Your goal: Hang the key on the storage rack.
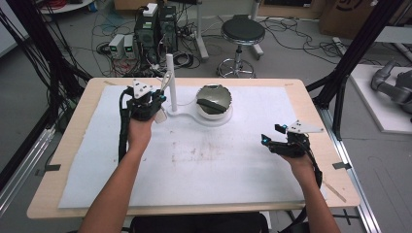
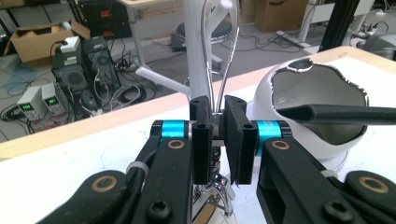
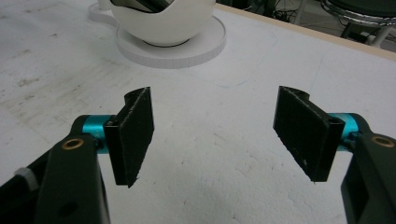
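Note:
A white stand (image 1: 187, 116) at the table's back middle has an upright post (image 1: 170, 77) and a white cracked-egg-shaped bowl (image 1: 214, 103). A black utensil (image 1: 210, 104) lies in the bowl (image 2: 322, 135), its handle (image 2: 336, 114) reaching right. My left gripper (image 1: 162, 101) is beside the post (image 2: 196, 46), shut on the thin wire loop of a metal utensil (image 2: 223, 56) that runs up between the pads; more metal shows below the jaws. My right gripper (image 1: 270, 134) hovers low at the right, open and empty (image 3: 215, 126), pointing toward the bowl (image 3: 163, 23) and its round base (image 3: 187, 51).
A white foam sheet (image 1: 194, 165) covers the wooden table (image 1: 73, 131). On the floor behind it are a round stool (image 1: 242, 31), computer towers (image 1: 155, 29) and cables. A black frame (image 1: 354, 53) and a grey robot arm (image 1: 393, 82) stand to the right.

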Motion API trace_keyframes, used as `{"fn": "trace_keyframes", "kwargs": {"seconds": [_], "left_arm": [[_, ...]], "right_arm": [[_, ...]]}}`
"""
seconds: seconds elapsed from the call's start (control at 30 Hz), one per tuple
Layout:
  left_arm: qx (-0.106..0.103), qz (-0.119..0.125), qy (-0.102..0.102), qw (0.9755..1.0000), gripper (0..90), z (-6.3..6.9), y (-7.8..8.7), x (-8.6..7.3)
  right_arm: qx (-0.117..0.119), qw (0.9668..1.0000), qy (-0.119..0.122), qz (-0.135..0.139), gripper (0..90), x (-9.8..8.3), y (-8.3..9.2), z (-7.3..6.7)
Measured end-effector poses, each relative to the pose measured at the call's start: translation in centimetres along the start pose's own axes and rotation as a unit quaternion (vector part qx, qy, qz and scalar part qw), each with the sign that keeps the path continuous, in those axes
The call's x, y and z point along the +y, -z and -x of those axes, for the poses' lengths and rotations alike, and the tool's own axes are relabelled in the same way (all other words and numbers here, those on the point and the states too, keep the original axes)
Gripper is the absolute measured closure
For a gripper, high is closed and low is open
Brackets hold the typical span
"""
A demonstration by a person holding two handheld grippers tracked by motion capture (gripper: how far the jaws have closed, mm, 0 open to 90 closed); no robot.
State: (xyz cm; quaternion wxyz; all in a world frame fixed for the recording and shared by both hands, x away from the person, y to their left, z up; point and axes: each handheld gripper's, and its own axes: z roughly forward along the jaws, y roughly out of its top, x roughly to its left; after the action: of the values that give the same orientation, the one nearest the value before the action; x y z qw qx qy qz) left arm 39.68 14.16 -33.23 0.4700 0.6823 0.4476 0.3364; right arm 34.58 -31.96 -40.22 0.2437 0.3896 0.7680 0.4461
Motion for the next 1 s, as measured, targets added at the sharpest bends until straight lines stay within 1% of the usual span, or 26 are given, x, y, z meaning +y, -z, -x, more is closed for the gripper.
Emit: {"fn": "trace_keyframes", "kwargs": {"seconds": [0.2,0.23,0.37,0.53,0.57,0.6,0.63,0.7,0.77,0.8,0.87,0.9,0.93,0.97,1.0], "left_arm": [[-0.001,-0.011,0.01,0.9999,81.3,-0.1,-0.8,-0.4],[-0.001,-0.013,0.009,0.9999,81.3,-0.1,-0.9,-0.4],[-0.004,-0.021,0.014,0.9997,81.0,-0.1,-1.2,-0.7],[-0.005,-0.014,0.01,0.9998,79.1,0.2,-1.5,-1.1],[-0.006,-0.008,0.009,0.9999,76.5,0.2,-1.5,-1.2],[-0.01,-0.003,0.01,0.9999,71.4,0.2,-1.5,-1.2],[-0.014,0.0,0.011,0.9998,69.1,0.2,-1.4,-1.3],[-0.015,0.004,0.01,0.9998,66.2,0.2,-1.3,-1.4],[-0.014,0.011,0.018,0.9997,63.2,0.0,-1.1,-1.5],[-0.013,0.012,0.017,0.9997,59.9,-0.2,-0.9,-1.6],[-0.015,0.02,0.024,0.9994,55.6,-0.6,-0.6,-1.9],[-0.02,0.024,0.028,0.9991,52.6,-0.8,-0.4,-2.1],[-0.029,0.024,0.035,0.9987,49.8,-1.2,-0.2,-2.3],[-0.037,0.031,0.043,0.9979,47.6,-1.5,0.1,-2.5],[-0.042,0.035,0.046,0.9974,44.3,-1.7,0.2,-2.7]], "right_arm": [[-0.001,1.0,-0.002,0.0,29.4,0.0,0.1,0.1],[-0.001,1.0,-0.002,0.0,29.4,0.0,0.1,0.1],[-0.001,1.0,-0.004,-0.001,29.4,-0.1,0.1,0.1],[-0.001,1.0,-0.002,-0.001,29.4,-0.1,0.1,0.1],[-0.001,1.0,-0.003,0.0,29.4,-0.1,0.1,0.1],[-0.001,1.0,-0.003,0.0,29.4,-0.1,0.1,0.1],[-0.001,1.0,-0.003,0.0,29.4,-0.1,0.1,0.1],[-0.001,1.0,-0.002,0.0,29.4,-0.1,0.1,0.1],[-0.002,1.0,-0.002,0.0,29.4,-0.1,0.1,0.1],[-0.002,1.0,-0.002,0.0,29.4,-0.1,0.2,0.1],[-0.002,1.0,-0.002,0.001,29.4,-0.1,0.2,0.1],[-0.003,1.0,-0.002,0.002,29.4,-0.1,0.2,0.1],[-0.003,1.0,-0.003,0.002,29.4,-0.1,0.3,0.1],[-0.004,1.0,-0.003,0.002,29.4,-0.1,0.3,0.1],[-0.005,1.0,-0.003,0.001,29.4,-0.1,0.3,0.1]]}}
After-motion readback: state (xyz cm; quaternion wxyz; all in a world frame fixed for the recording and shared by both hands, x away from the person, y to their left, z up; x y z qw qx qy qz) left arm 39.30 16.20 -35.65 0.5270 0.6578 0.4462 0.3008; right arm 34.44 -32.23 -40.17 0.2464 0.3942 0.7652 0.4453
